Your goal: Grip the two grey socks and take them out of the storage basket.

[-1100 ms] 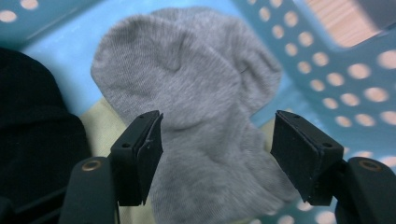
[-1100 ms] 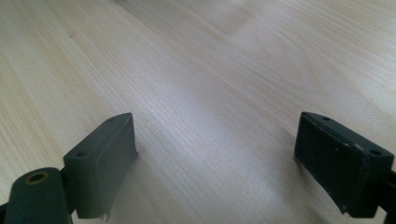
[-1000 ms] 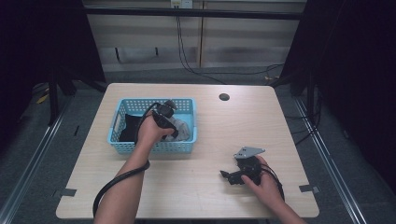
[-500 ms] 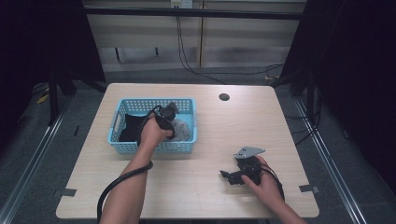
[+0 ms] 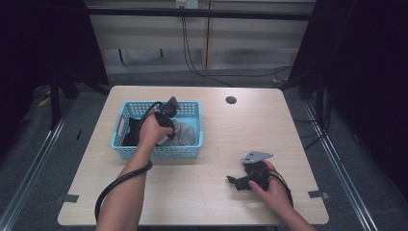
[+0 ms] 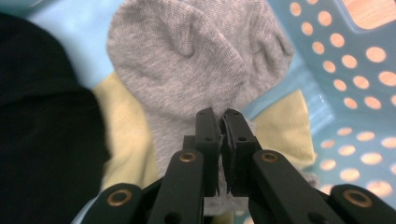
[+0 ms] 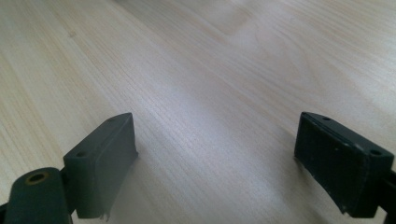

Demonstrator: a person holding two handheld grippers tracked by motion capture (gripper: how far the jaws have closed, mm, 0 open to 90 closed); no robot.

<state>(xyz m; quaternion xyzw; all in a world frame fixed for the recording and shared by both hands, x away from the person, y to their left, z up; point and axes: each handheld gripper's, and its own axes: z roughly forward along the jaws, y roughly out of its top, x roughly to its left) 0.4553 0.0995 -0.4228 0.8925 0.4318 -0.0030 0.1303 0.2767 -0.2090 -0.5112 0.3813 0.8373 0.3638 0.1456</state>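
A: Starting with the high view: what is going on at the pale wooden table [image 5: 202, 192]?

B: The light blue perforated plastic basket [image 5: 192, 149] is sitting at about ten o'clock from the table's middle. The person's left hand [image 5: 150, 131] is reaching into it with the left gripper [image 5: 169, 115], which is pointing down at a grey knitted sock [image 5: 182, 134] lying in the basket's right half. A black garment [image 5: 130, 134] is filling the left half.

A: And the other hand?

B: The right gripper [image 5: 234, 182] is resting on the table at about five o'clock, well apart from the basket, held by the right hand [image 5: 269, 185].

A: Moving to the left gripper view, are the jaws holding anything?

B: They have just been closing, and now they are standing together, pinching a fold of the grey knitted sock [image 6: 196, 70] near its cuff. The sock is stretching away toward twelve o'clock, lying over a pale yellow cloth [image 6: 126, 135], with the black garment [image 6: 42, 126] at nine o'clock and the basket [image 6: 350, 60] wall at two o'clock.

A: And the right gripper view?

B: Its jaws are standing wide apart with nothing between them, looking across bare wooden table [image 7: 210, 70].

A: So how far along is the work?

B: I am judging it early. The sock is gripped but lying inside the basket; lifting it out and setting it down are not yet done, and the other clothes are waiting untouched.
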